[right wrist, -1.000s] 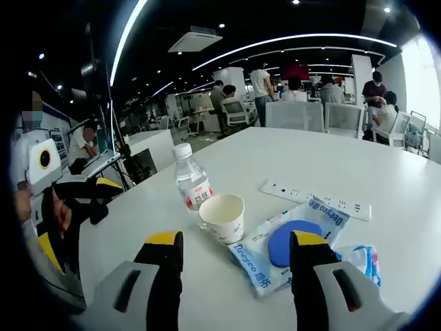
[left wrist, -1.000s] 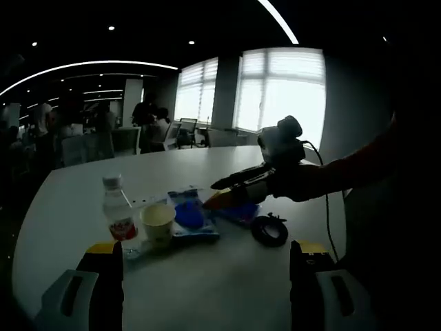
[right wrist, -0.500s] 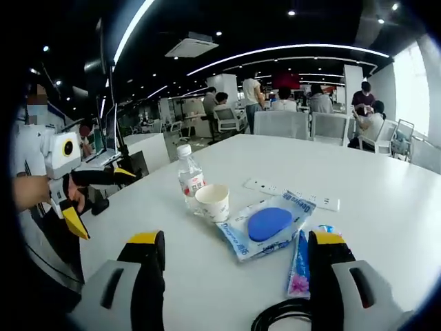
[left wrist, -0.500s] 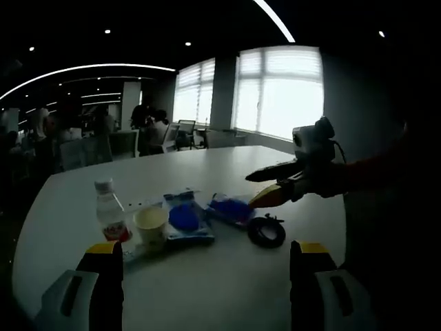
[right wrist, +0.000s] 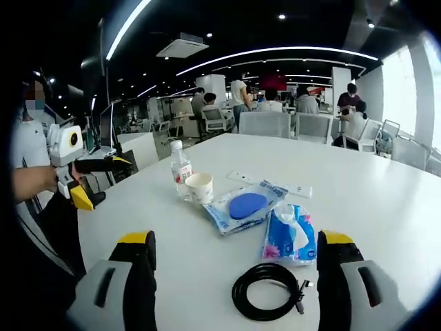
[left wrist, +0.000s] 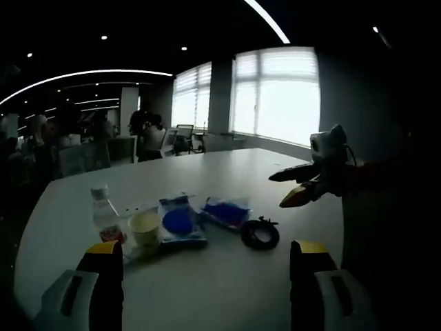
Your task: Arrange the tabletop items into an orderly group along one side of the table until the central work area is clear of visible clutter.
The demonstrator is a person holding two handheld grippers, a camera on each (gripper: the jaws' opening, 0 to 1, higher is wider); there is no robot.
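On the white table [right wrist: 365, 186] lie, in a loose row, a water bottle [right wrist: 181, 165], a paper cup [right wrist: 200, 187], a clear packet with a blue pad [right wrist: 244, 205], a blue tissue pack [right wrist: 291, 234] and a coiled black cable [right wrist: 267, 291]. A white power strip [right wrist: 272, 183] lies behind them. In the left gripper view the same bottle [left wrist: 103, 214], cup [left wrist: 145, 227], packet [left wrist: 180, 222], tissue pack [left wrist: 226, 210] and cable [left wrist: 260, 233] are in the middle distance. My left gripper [left wrist: 207, 248] is open and holds nothing. My right gripper [right wrist: 236, 238] is also open, short of the cable.
The right gripper [left wrist: 278, 191] hangs open in the air right of the cable. The left gripper [right wrist: 107, 182] hovers open off the table's left edge, held by a person's hand. Chairs and seated people [right wrist: 289, 103] are beyond the far edge. Bright windows [left wrist: 275, 93] stand behind.
Both cameras have pulled back from the items, which look smaller. The right gripper has moved away from the packets to the right. The tissue pack and whole cable coil now show in the right gripper view.
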